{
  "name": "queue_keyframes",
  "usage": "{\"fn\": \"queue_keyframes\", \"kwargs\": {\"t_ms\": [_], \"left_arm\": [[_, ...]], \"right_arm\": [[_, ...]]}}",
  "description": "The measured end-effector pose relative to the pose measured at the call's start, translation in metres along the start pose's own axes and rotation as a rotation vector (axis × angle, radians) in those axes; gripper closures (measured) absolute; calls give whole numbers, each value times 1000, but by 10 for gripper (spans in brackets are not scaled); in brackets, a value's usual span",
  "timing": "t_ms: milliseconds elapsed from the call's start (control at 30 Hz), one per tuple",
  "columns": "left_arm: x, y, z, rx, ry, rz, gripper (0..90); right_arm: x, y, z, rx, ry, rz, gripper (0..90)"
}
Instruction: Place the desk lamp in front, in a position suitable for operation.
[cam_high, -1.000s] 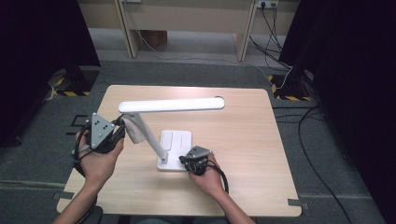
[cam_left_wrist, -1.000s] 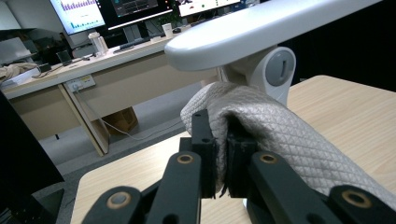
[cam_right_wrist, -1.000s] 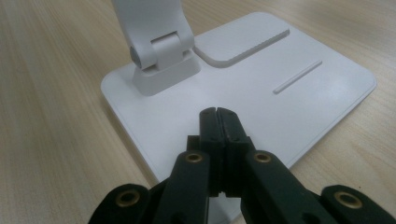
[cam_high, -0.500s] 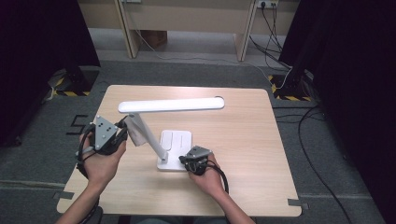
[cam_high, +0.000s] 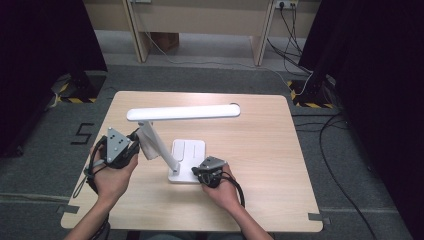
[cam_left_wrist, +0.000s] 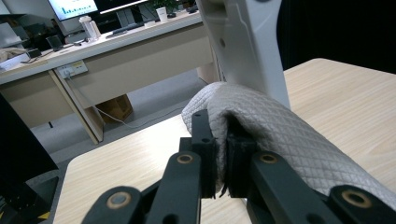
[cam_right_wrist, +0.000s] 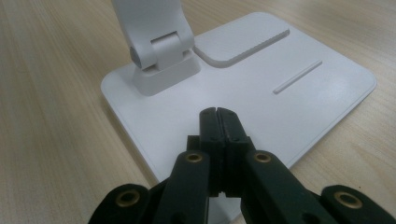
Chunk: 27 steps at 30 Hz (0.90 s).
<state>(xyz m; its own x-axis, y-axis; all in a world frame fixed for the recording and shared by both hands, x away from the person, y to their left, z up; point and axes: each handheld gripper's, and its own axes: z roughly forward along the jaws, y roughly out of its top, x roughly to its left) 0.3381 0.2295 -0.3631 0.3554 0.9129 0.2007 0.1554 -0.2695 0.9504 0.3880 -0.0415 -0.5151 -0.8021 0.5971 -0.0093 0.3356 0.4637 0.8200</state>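
Observation:
A white desk lamp stands mid-table, with its flat base (cam_high: 190, 150), a slanted arm (cam_high: 162, 150) and a long horizontal head (cam_high: 182, 112). My left gripper (cam_high: 136, 146) is shut on a grey quilted cloth (cam_high: 149, 149) that lies against the lamp arm. In the left gripper view the cloth (cam_left_wrist: 271, 130) folds over my shut left gripper (cam_left_wrist: 222, 135), right below the white arm (cam_left_wrist: 247, 42). My right gripper (cam_high: 199, 173) is shut with nothing in it, its tips resting on the near edge of the base. In the right gripper view it (cam_right_wrist: 218, 116) points at the base (cam_right_wrist: 299, 98) beside the arm's hinge (cam_right_wrist: 163, 56).
The wooden table (cam_high: 260, 150) has open surface to the right of the lamp and along its far edge. Desks (cam_high: 200, 20) and cables (cam_high: 320, 120) lie on the floor beyond the table. Dark curtains flank both sides.
My left gripper with the cloth has slid a little down and to the right along the lamp arm. The right gripper and the lamp have stayed put.

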Motion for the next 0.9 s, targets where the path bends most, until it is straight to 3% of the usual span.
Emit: {"fn": "queue_keyframes", "kwargs": {"t_ms": [900], "left_arm": [[-5, -13, 7, 3, -12, -16, 847]], "right_arm": [[0, 0, 0, 3, 1, 1, 900]]}}
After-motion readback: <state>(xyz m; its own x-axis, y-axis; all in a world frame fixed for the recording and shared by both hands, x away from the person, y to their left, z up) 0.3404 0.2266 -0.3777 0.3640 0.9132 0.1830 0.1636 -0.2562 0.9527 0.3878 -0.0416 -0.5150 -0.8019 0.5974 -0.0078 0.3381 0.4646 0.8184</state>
